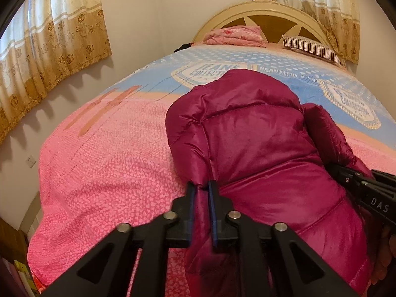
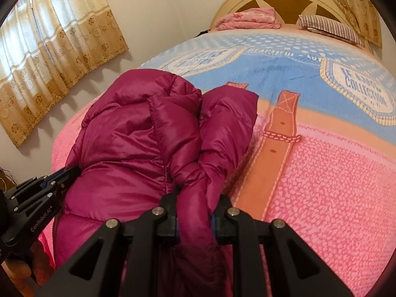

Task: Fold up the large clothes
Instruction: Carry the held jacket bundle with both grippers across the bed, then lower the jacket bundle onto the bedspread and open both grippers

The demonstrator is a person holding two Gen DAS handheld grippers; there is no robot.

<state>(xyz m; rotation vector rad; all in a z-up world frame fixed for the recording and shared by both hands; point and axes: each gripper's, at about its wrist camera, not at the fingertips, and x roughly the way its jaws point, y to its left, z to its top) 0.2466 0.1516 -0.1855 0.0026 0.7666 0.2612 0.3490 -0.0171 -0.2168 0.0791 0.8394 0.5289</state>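
- Puffer jacket [image 1: 259, 133]: a magenta quilted coat lying on the bed [image 1: 111, 153], near the foot end and roughly in the middle across; the bulk rests on the pink bedspread and its far end reaches the blue printed band.
- Left claw [image 1: 202, 193]: I have it clenched on a narrow pleat of the jacket's near left edge; fabric fills the gap between the blue pads.
- Right claw [image 2: 195, 203]: I have it clamped on a thick bunch of fabric at the jacket's near right side, where a sleeve-like roll [image 2: 225, 123] lies gathered against the body.
- Progress, as I judge it: the garment already looks narrowed, with its sides drawn in over the middle, so the lengthwise folds seem done or nearly so. The near end is gripped at both corners but not yet carried over.
- Remaining, as I judge it: bring the near end over toward the far end, then flatten the puffy bundle.
- Background: pink folded bedding [image 1: 235, 36] and a striped pillow [image 1: 311, 47] lie at the headboard [image 1: 259, 10], well apart from the jacket.
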